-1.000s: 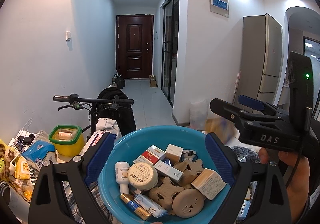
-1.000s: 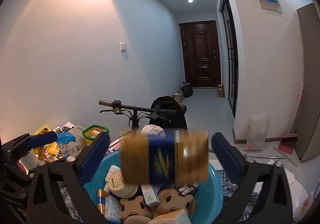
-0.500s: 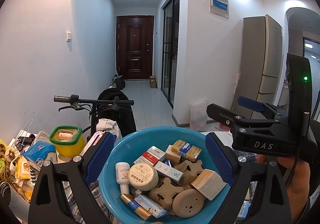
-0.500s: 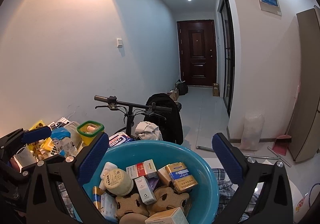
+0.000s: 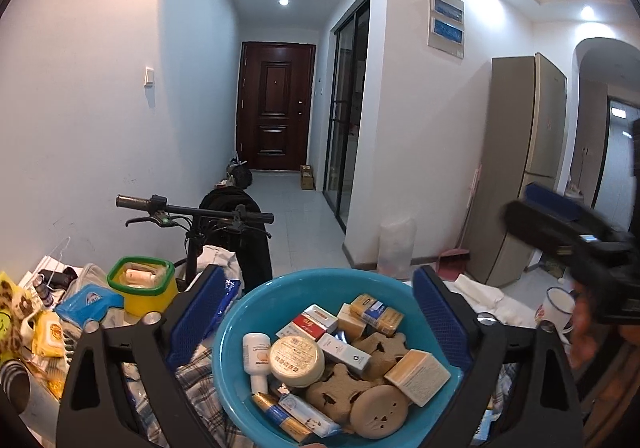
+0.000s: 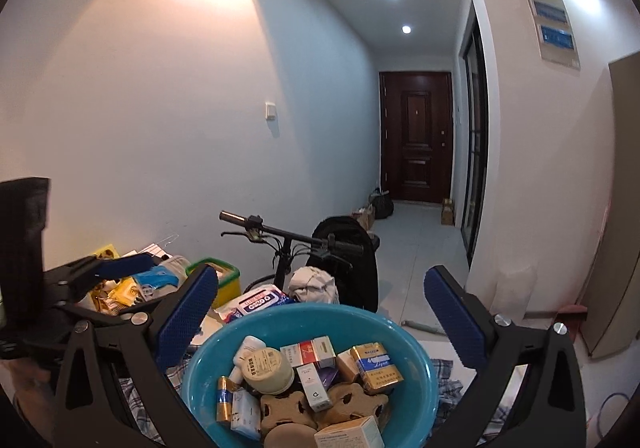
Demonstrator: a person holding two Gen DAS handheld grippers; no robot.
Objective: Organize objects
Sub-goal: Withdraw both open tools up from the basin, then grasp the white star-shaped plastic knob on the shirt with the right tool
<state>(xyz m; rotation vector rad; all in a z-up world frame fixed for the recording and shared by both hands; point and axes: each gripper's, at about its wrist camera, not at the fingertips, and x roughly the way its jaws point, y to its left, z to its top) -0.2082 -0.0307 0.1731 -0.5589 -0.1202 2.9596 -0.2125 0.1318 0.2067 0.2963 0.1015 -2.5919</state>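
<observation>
Hallway ahead, dark door [image 5: 275, 105] at its far end, a bike handlebar [image 5: 194, 210] over the cluttered table. Left gripper [image 5: 316, 312] gapes wide, nothing held, and the blue basin [image 5: 236, 324] sits right between its jaws, packed with boxes. Gold-and-blue pack [image 5: 378, 312] lies at the far side of the pile. Right gripper [image 6: 320, 312] spread wide too, empty, basin [image 6: 420, 380] below and between its jaws, pack [image 6: 376, 368] nearer the right jaw.

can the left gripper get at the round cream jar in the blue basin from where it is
Probably yes. The left gripper is open and empty right over the blue basin, and the round cream jar lies on top of the pile, uncovered, though a small white bottle crowds its left side.
</observation>
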